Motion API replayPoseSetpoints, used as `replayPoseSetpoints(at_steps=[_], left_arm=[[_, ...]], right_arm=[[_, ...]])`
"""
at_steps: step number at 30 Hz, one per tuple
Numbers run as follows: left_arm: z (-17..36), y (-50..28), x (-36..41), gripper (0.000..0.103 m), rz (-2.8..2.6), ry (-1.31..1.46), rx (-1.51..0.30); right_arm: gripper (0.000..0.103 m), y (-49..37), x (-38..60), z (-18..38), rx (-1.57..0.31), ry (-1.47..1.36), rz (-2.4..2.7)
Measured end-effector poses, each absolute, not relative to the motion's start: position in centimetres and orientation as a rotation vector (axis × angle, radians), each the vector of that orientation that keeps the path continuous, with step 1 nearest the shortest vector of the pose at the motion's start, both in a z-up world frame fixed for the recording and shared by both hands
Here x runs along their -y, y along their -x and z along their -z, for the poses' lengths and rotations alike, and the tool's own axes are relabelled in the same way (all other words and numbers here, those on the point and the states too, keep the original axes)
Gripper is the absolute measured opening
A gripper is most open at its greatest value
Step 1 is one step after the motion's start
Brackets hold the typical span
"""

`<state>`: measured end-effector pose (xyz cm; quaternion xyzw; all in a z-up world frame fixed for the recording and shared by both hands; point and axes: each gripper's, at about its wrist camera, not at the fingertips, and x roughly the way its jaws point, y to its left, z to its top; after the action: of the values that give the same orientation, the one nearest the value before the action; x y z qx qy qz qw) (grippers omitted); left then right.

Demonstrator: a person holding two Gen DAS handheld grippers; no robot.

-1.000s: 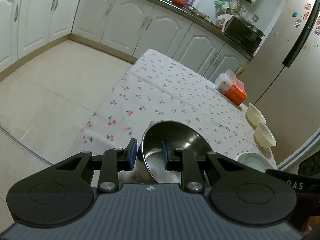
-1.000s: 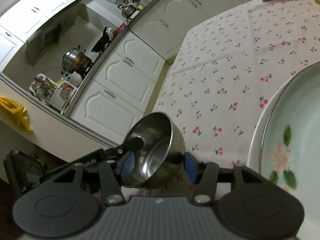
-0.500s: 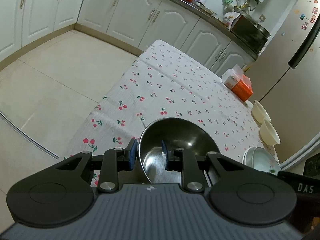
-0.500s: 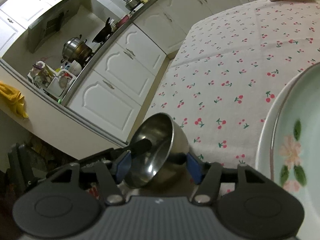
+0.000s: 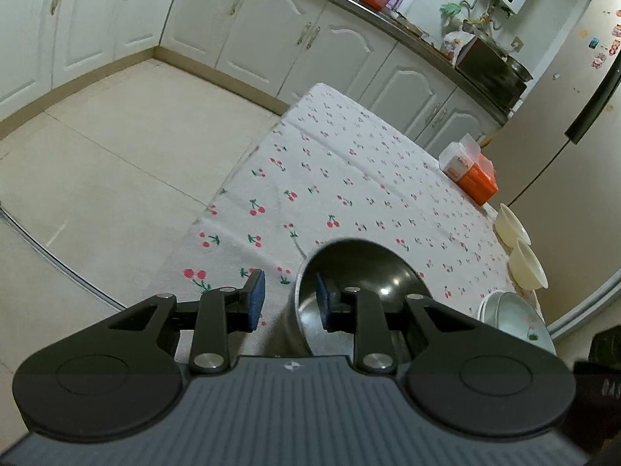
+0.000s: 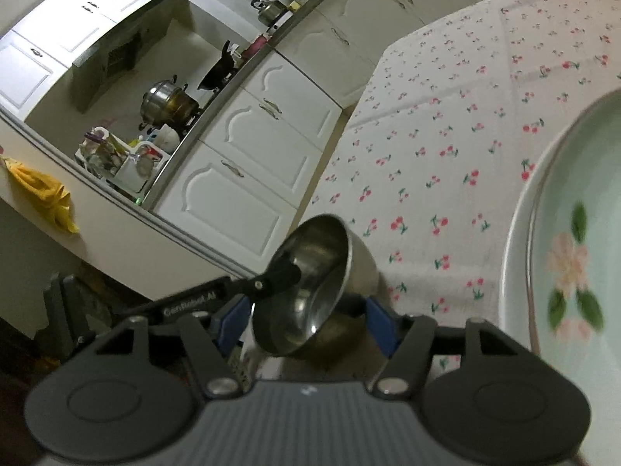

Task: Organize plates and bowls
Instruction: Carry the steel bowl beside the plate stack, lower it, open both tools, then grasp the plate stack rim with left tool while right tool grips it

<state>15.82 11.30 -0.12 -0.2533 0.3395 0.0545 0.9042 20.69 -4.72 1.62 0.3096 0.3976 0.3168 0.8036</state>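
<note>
A steel bowl (image 5: 361, 272) sits tilted at the near edge of the cherry-print table (image 5: 349, 163). My left gripper (image 5: 289, 301) straddles the bowl's left rim with its jaws opening. The right pad is inside the bowl and the left pad stands clear of the outer wall. In the right wrist view the same steel bowl (image 6: 310, 287) lies between the blue pads of my right gripper (image 6: 306, 326). Those jaws are opening too, and I see no firm press. The left gripper's black finger (image 6: 279, 272) reaches into the bowl. Whether the bowl rests on the cloth is hidden.
A stack of pale green floral plates (image 5: 516, 318) stands at the near right, with the top floral plate (image 6: 562, 272) close to my right gripper. Two cream bowls (image 5: 528, 266) line the right edge. An orange box (image 5: 471, 173) stands farther back. Floor and white cabinets lie to the left.
The left jaws were shut on the bowl's rim and have parted from it. The right jaws have widened around the bowl. The bowl now sits right of the left gripper's centre.
</note>
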Motion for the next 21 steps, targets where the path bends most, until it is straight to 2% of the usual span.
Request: replayPoseSetpoints(at_steps=[5,9,17,19,21], left_arm=[[-1.3,-15.0,-10.8,0.030,-0.130,0.464,-0.662],[-3.3,-14.2,-9.3,0.041,-0.126,0.377,-0.603],[-6.0,-13.8,-3.3,0.059,0.012,0.252,-0.573],[-6.2,-14.1,-1.1,0.066,0.063,0.223,-0.583],[-6.2,-14.4,0.9,0.066,0.115,0.203,-0.595]], right_arm=[[0.074,-18.6,6.2,-3.1,-0.780,-0.644,-0.686],[0.088,-16.7,8.9,-4.8,-0.701,-0.670,-0.659],[0.093,-13.5,16.1,-7.0,-0.540,-0.699,-0.454],[0.094,-12.8,18.1,-7.0,-0.516,-0.711,-0.371],[0.096,-12.3,20.2,-6.4,-0.507,-0.745,-0.298]])
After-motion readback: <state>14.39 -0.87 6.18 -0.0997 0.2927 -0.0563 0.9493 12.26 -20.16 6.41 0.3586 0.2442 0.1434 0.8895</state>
